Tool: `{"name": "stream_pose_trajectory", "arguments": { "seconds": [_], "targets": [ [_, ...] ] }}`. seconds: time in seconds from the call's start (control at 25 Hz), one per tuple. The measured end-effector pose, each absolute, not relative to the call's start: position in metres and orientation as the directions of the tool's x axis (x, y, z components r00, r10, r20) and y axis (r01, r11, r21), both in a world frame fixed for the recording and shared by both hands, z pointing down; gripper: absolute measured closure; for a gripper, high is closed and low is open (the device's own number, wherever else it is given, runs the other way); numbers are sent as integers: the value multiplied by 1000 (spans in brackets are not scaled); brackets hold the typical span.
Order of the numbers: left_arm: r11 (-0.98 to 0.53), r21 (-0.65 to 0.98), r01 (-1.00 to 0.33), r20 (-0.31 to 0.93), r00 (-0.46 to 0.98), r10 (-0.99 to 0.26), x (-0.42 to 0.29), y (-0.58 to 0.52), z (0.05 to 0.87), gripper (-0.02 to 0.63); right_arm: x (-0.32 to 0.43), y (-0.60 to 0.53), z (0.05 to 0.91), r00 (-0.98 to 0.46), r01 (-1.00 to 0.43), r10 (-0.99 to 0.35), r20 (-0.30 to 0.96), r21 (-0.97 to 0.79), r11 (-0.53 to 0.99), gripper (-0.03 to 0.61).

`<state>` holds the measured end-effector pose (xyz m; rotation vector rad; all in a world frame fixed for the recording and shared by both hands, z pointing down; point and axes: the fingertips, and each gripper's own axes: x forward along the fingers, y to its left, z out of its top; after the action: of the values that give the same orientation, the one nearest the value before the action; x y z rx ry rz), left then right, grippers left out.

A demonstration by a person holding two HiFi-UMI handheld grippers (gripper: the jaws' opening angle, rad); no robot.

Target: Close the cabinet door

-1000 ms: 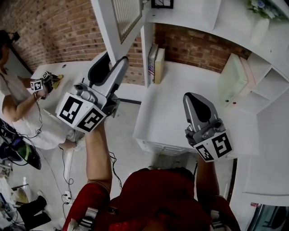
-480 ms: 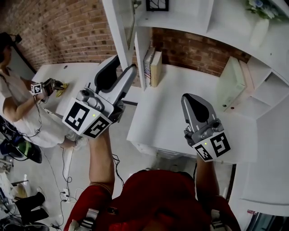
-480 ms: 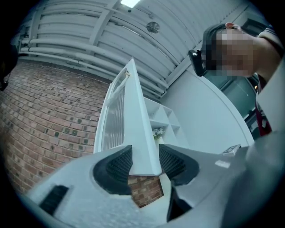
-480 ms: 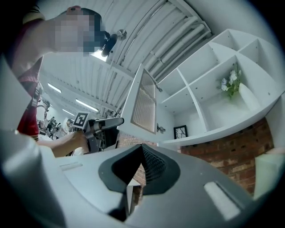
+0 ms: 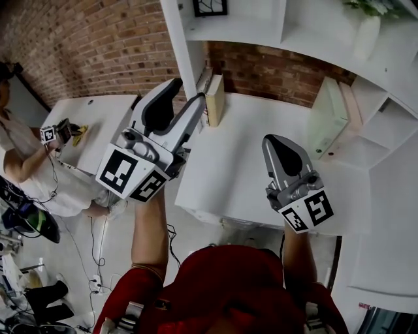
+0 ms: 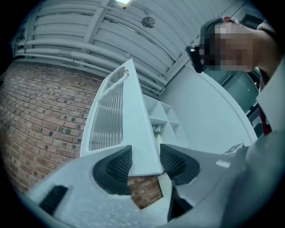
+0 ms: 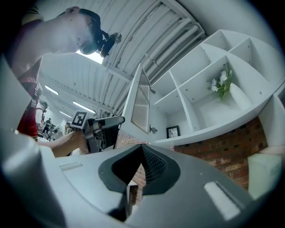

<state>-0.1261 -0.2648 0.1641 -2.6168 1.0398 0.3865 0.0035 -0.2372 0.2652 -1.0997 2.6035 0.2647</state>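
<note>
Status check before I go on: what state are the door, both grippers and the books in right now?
cabinet door: open, not yet swung shut.
left gripper: open; its jaws have just been opening, with the door's lower edge between them.
right gripper: shut, nothing between its jaws.
books: standing upright on the desk.

The cabinet door stands edge-on at the left end of the shelf unit. Its lower corner sits between the jaws of the left claw, which have just been opening, and books stand just right of it at the back of the desk. The right claw hangs over the desk's middle, well right of the door. On the shelves above, a picture frame sits at the left and a vase far right, and a second desk lies off to the left.
</note>
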Motion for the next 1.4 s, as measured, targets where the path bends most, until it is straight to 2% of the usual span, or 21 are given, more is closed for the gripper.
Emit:
{"name": "stream_pose_trajectory", "arguments": {
  "seconds": [0.56, 1.2, 1.4],
  "targets": [
    [-590, -202, -782, -333, 621, -709, -63, -297, 159, 400, 66, -239, 261, -605, -772, -713, -354, 42, 635, 565],
    [-583, -259, -770, -270, 638, -721, -3, -353, 165, 416, 95, -270, 265, -607, -771, -714, -348, 39, 636, 565],
    [-590, -254, -766, -288, 642, -710, 4, -363, 163, 426, 100, -280, 265, -606, -772, -717, -345, 39, 634, 565]
  ]
}}
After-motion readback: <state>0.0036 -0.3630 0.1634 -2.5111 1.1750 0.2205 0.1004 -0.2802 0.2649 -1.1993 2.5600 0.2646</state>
